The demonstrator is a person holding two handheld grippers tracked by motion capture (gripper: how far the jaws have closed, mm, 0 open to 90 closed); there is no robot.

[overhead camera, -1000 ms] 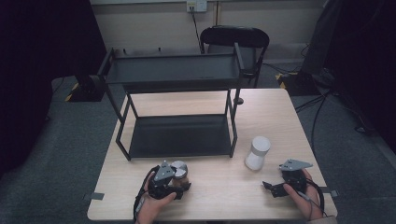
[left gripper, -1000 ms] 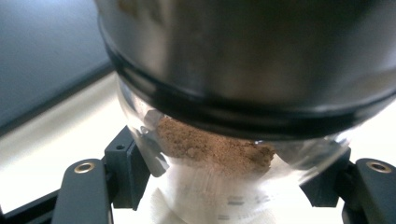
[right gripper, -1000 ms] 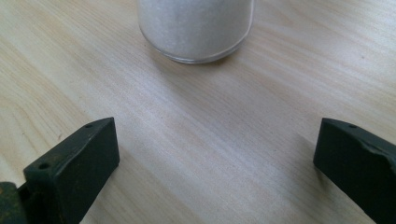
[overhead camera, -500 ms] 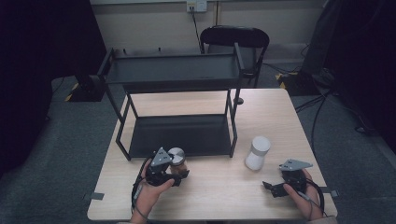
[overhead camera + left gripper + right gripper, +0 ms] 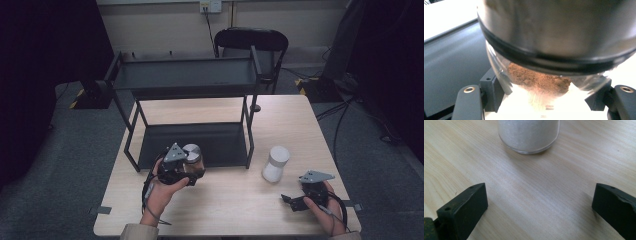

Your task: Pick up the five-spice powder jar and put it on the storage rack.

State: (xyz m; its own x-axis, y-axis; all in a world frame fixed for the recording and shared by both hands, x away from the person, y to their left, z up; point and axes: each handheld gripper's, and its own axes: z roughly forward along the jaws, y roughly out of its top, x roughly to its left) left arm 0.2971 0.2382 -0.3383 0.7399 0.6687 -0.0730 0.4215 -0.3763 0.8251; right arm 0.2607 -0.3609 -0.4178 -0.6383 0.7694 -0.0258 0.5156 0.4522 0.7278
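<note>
A glass jar with a metal lid and brown powder inside is clamped between the jaws of the left gripper and is held above the near edge of the wooden table, just in front of the lower shelf of the black metal rack. In the left gripper view, the jar is seen tilted, with the powder gathered against its glass wall. The right gripper is held low over the table near its right corner; its jaws are spread wide with nothing between them. A white jar stands upright on the table, near the right gripper and beside the rack's right leg.
</note>
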